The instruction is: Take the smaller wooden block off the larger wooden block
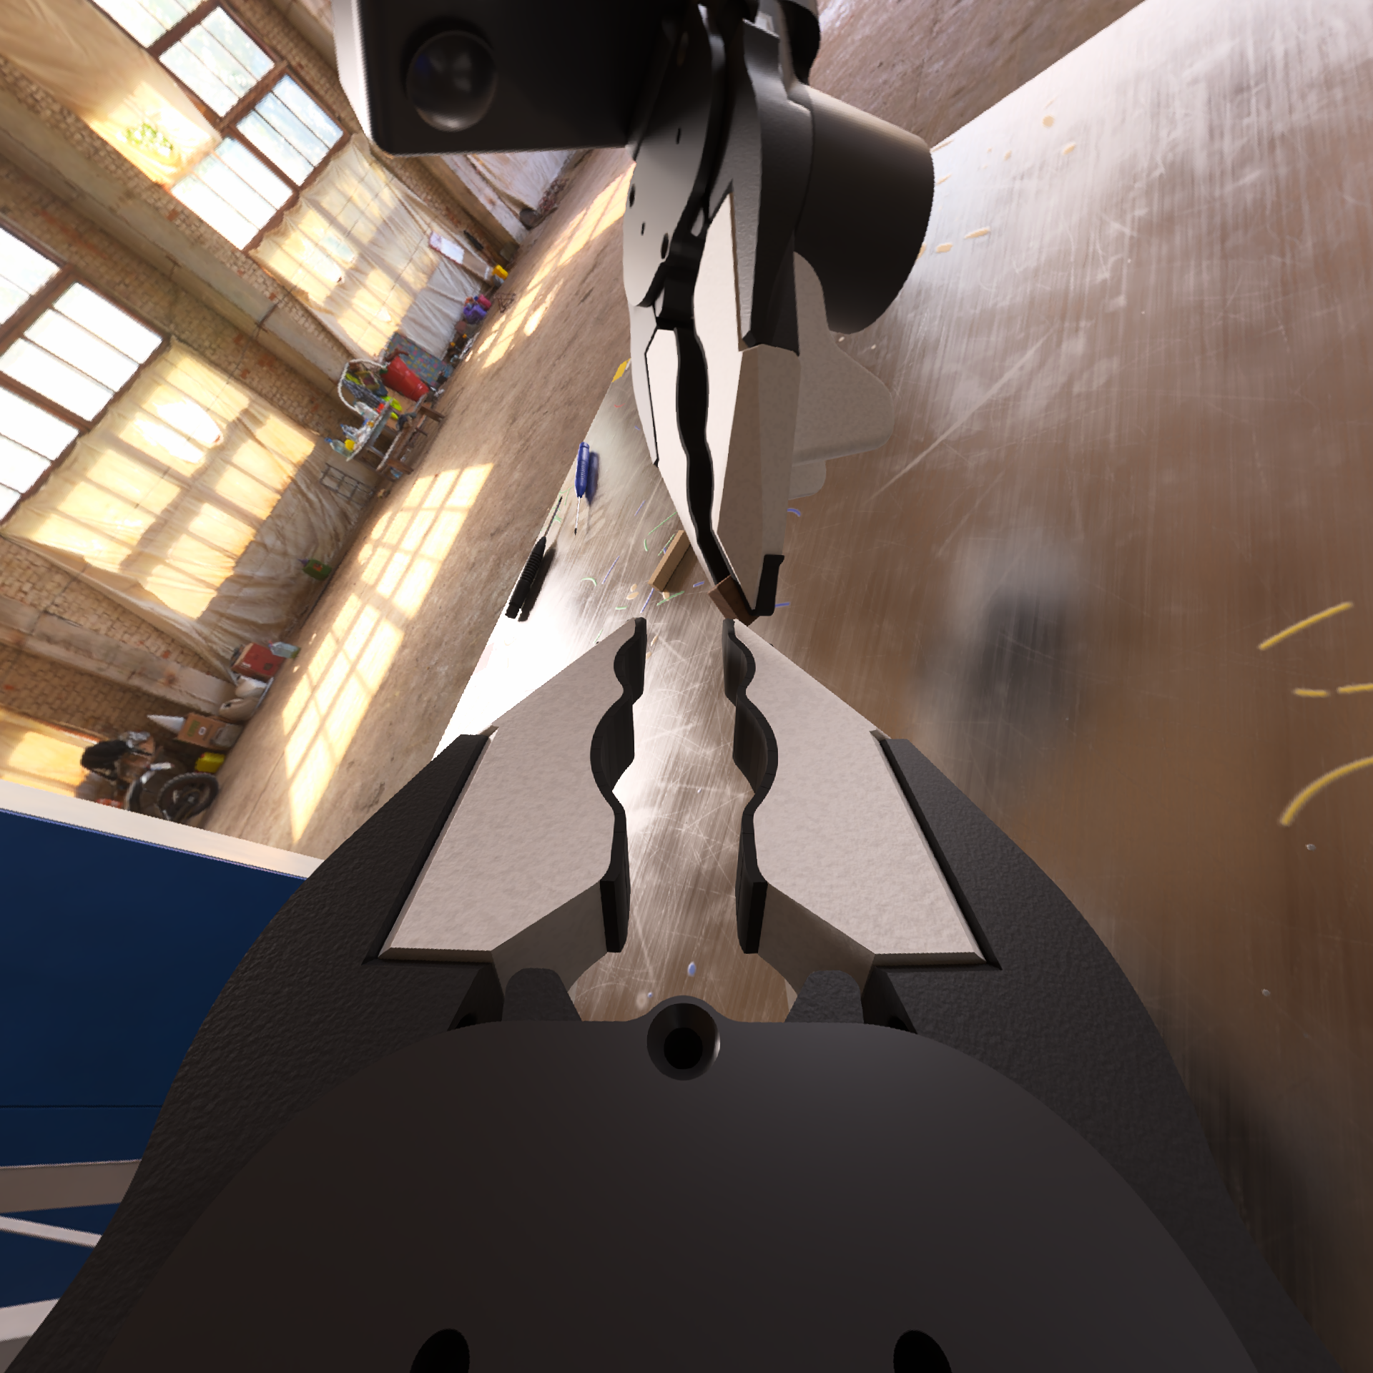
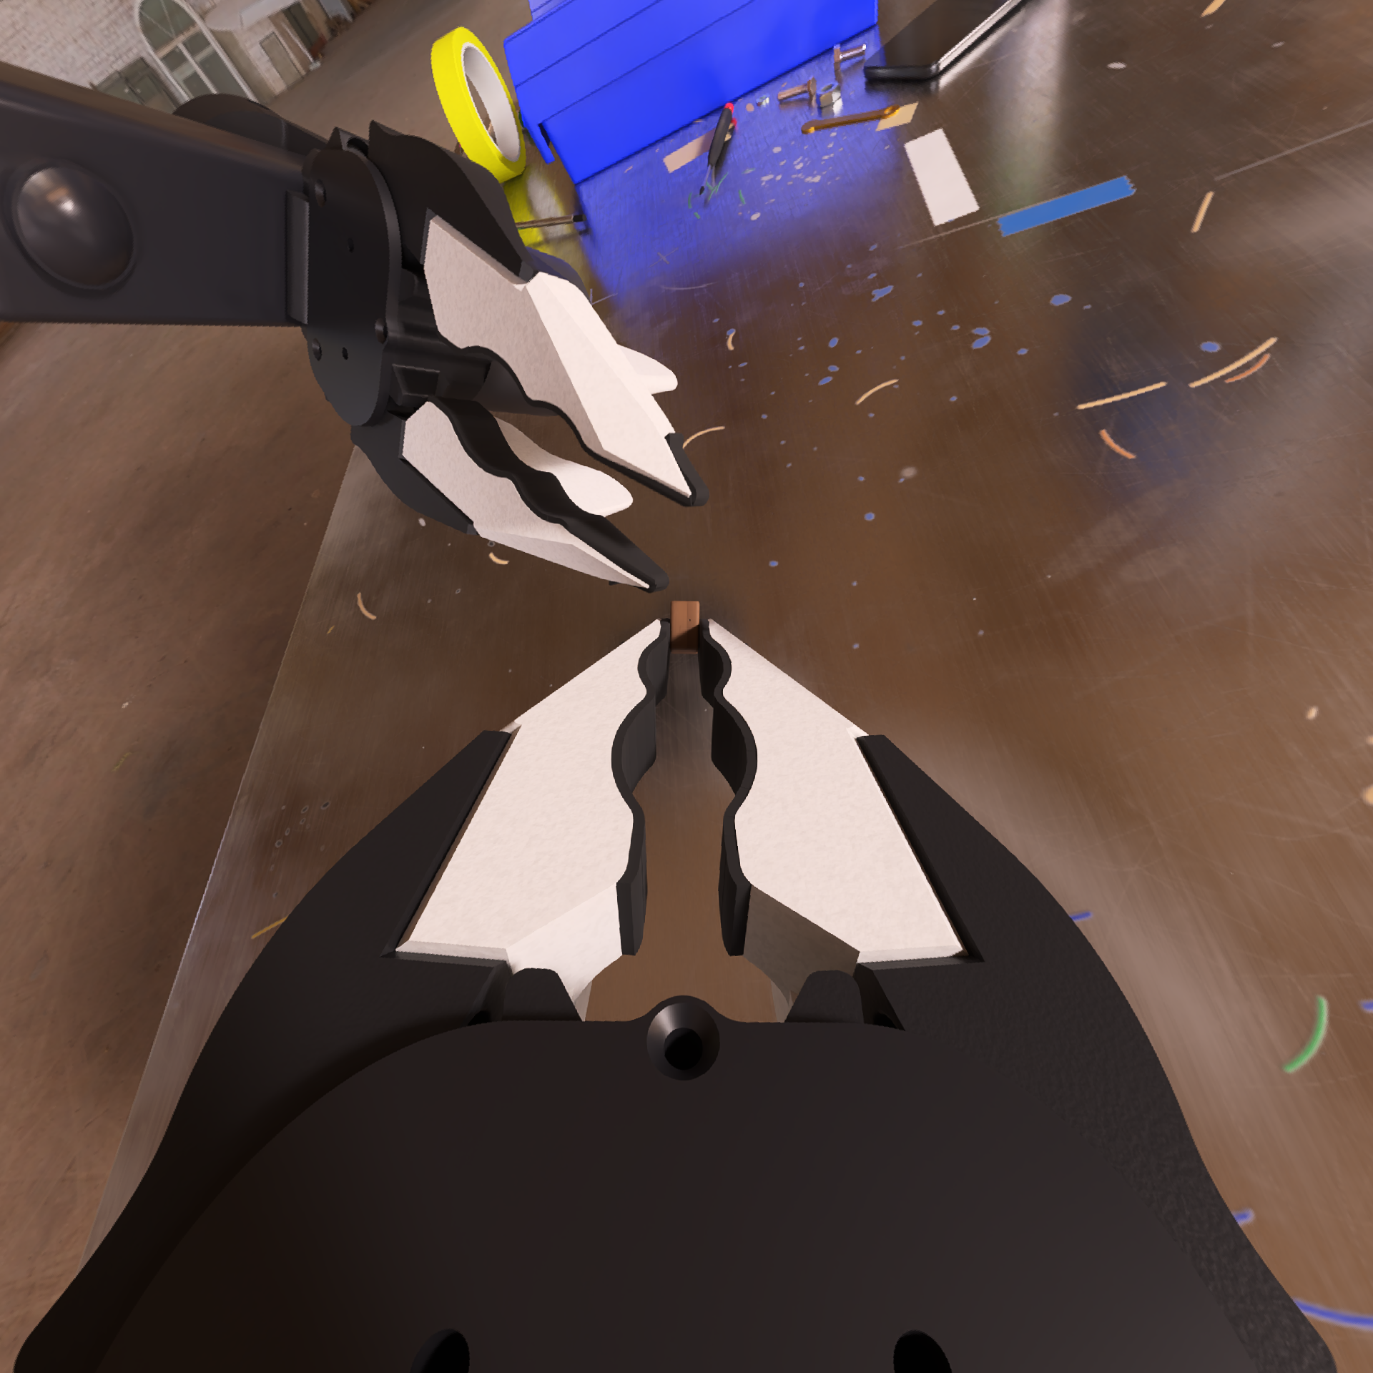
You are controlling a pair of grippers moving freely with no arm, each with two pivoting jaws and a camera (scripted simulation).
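Observation:
My right gripper [image 2: 684, 630] is shut on the smaller wooden block [image 2: 685, 620], a little brown cube pinched at its fingertips. In the left wrist view the right gripper [image 1: 743, 602] reaches in from above with the cube [image 1: 724, 596] at its tips, just past my left fingertips. The larger wooden block [image 1: 666, 562], tan, lies on the metal table beyond it, apart from the cube and partly hidden by a finger. My left gripper [image 1: 683, 631] is open and empty. It also shows in the right wrist view [image 2: 674, 536], close to the cube.
A yellow tape roll [image 2: 479, 104], a blue box [image 2: 669, 74], a pen [image 2: 719, 141], brass bolts [image 2: 810, 93] and paper strips [image 2: 942, 177] lie far off. A blue screwdriver [image 1: 585, 472] and a black tool [image 1: 531, 572] lie near the table's edge [image 1: 475, 683].

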